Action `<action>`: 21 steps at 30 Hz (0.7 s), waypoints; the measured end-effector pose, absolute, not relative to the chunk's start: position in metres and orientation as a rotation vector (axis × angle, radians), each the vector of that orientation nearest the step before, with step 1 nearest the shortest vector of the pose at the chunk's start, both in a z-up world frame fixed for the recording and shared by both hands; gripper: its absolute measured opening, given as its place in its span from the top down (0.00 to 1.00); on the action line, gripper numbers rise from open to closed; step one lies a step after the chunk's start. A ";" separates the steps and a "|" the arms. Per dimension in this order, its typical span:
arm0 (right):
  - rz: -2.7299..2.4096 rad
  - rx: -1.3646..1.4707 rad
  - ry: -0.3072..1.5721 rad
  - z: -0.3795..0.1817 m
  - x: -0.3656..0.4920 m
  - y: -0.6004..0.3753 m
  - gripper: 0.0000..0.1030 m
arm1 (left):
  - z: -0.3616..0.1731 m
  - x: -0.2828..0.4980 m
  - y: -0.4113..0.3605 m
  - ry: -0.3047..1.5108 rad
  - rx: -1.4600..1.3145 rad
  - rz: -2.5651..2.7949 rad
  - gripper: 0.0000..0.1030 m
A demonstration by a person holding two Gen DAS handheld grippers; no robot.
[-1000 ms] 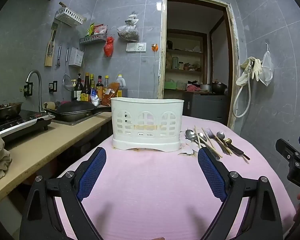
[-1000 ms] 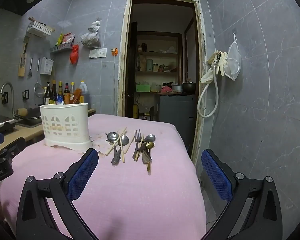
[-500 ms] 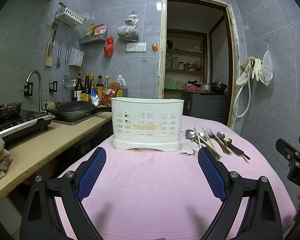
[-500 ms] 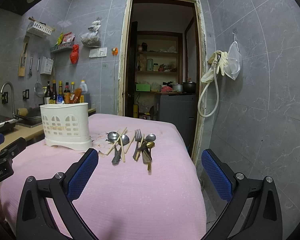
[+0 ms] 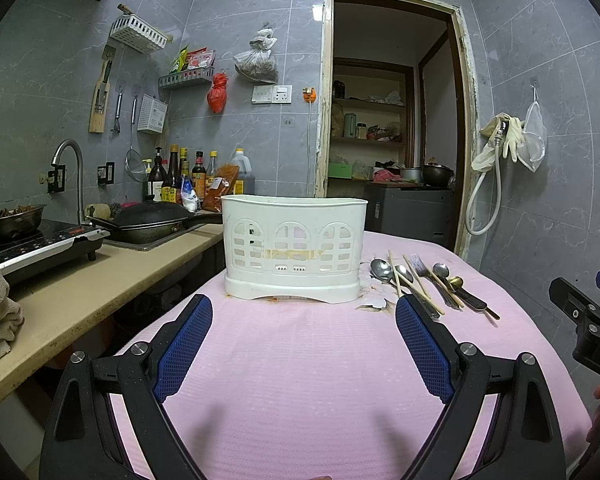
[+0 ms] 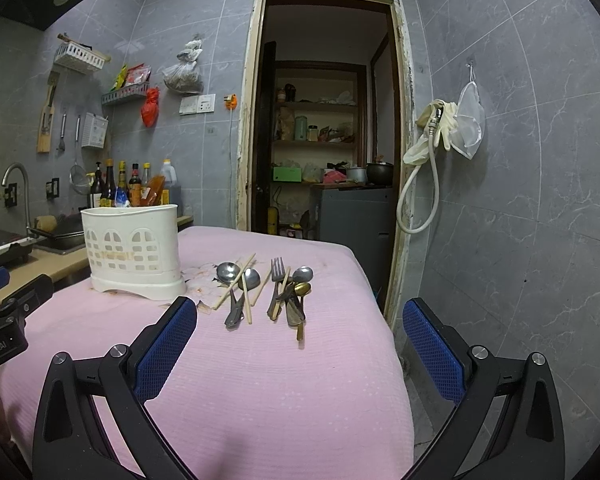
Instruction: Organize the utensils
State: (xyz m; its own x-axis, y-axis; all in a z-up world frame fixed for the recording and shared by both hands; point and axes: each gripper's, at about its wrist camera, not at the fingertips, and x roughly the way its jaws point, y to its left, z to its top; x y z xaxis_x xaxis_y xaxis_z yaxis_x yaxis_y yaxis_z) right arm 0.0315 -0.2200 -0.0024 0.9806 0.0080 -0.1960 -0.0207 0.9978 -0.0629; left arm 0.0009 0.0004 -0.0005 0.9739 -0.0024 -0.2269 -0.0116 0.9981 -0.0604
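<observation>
- Left wrist view showed the left hand-held gripper (image 5: 302,344) spread wide and empty, the caddy (image 5: 294,254) straight ahead of it on the pink tabletop (image 5: 300,380).
- Right hand-held gripper (image 6: 300,344) also gaped wide, gripping nothing; the utensils (image 6: 268,290) lay loose ahead, slightly left of its centre, just right of the caddy.
- Nothing had shifted over the last second, so sorting had probably not begun.

Grey marble-look tiles (image 5: 560,48) covered the walls. An open doorway (image 6: 324,120) showed pantry shelves; a beige counter (image 5: 100,276) ran left.
</observation>
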 end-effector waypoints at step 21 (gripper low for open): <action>0.015 -0.064 0.201 -0.004 0.032 -0.218 0.00 | 0.000 0.001 0.000 0.230 -0.062 0.005 0.13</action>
